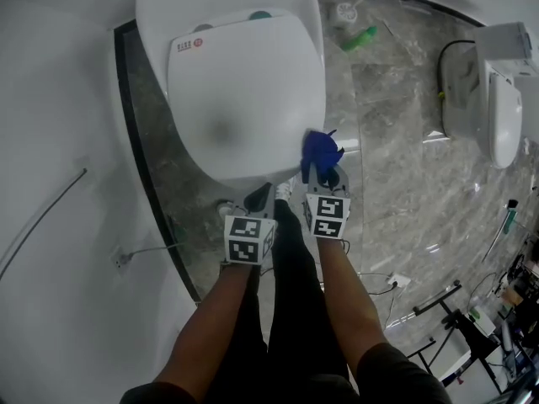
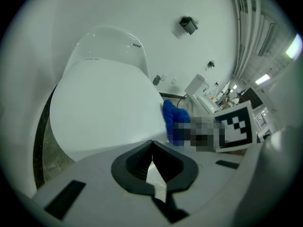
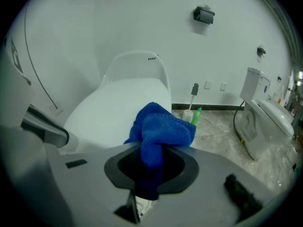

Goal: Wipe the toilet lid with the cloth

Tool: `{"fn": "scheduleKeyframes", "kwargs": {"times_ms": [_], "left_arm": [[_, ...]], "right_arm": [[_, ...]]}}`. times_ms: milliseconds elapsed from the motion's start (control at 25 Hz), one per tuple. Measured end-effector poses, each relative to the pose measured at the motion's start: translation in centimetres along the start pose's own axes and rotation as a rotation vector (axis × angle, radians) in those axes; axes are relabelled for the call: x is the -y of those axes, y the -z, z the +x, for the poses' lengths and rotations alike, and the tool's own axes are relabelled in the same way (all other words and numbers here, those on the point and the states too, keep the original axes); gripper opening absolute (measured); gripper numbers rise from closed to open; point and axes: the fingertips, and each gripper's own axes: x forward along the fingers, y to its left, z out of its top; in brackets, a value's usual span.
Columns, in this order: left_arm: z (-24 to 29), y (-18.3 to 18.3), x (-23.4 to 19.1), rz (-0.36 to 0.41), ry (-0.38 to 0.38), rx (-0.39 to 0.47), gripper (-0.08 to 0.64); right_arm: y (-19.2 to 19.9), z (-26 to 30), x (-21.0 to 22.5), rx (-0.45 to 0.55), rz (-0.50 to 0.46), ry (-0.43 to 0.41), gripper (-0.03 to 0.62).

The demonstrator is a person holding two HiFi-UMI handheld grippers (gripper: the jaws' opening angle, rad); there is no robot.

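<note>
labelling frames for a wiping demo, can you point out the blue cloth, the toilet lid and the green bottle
blue cloth (image 3: 163, 129): right gripper view, the bunched fold at its middle
toilet lid (image 1: 244, 91): head view, middle of its flat top
green bottle (image 1: 360, 38): head view, middle of its green body

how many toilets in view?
2. One toilet directly ahead, lid shut, with the blue cloth at its right front edge; a second toilet at the head view's far right. Others may sit outside the frames.
</note>
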Motion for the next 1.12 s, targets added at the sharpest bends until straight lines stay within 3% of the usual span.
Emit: {"fn": "scheduleKeyframes", "kwargs": {"times_ms": [240, 400, 520, 840, 1120], "left_arm": [[-1.3, -0.9, -1.6, 0.033, -0.024, 0.022, 0.011], [-4.9, -2.0, -2.7, 0.084, -0.036, 0.049, 0.011], [-9.9, -3.3, -4.0, 0.121, -0.063, 0.076, 0.011], [-25.5, -11.4, -7.8, 0.070, -0.189, 0.286, 0.012], [-35.0, -21.2, -1.1, 0.186, -0.149, 0.454, 0.011]], "right_arm": [[-0.1, -0.5, 2.2, -0.014, -0.017, 0.054, 0.058], [-3.5, -4.6, 0.2, 0.053, -0.061, 0.010, 0.058], [-7.3, -9.6, -2.8, 0.109, -0.120, -0.045, 0.058], [-19.0, -21.5, -10.9, 0.266, -0.173, -0.131, 0.058], [-30.0, -30.1, -14.4, 0.433, -0.260, -0.139, 0.058]]}}
